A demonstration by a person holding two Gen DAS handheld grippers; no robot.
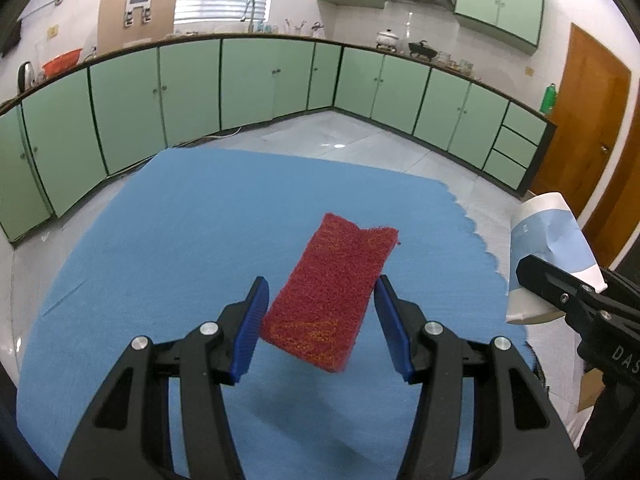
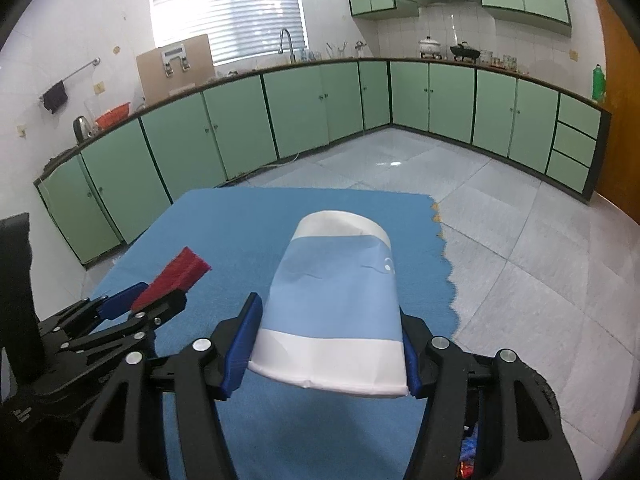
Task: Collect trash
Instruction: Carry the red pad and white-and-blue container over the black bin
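A red scouring pad [image 1: 336, 288] hangs tilted above the blue cloth table [image 1: 180, 240], casting a shadow on the cloth. My left gripper [image 1: 322, 280] is shut on it, blue pads pressing its two long sides. In the right wrist view the same pad [image 2: 182, 270] sticks out of the left gripper [image 2: 160, 292] at the lower left. A blue-and-white paper cup [image 2: 340, 280] lies sideways between the pads of my right gripper [image 2: 328, 304], mouth pointing away, lifted off the cloth [image 2: 224, 232]. The cup [image 1: 548, 232] and right gripper [image 1: 560, 292] also show at the left view's right edge.
Pale tiled floor [image 2: 520, 240] lies beyond the table's far and right edges. Green base cabinets [image 2: 300, 108] line the walls, with a brown door [image 1: 592, 120] at the right. Colourful wrappers [image 2: 468, 456] show below the table's right edge.
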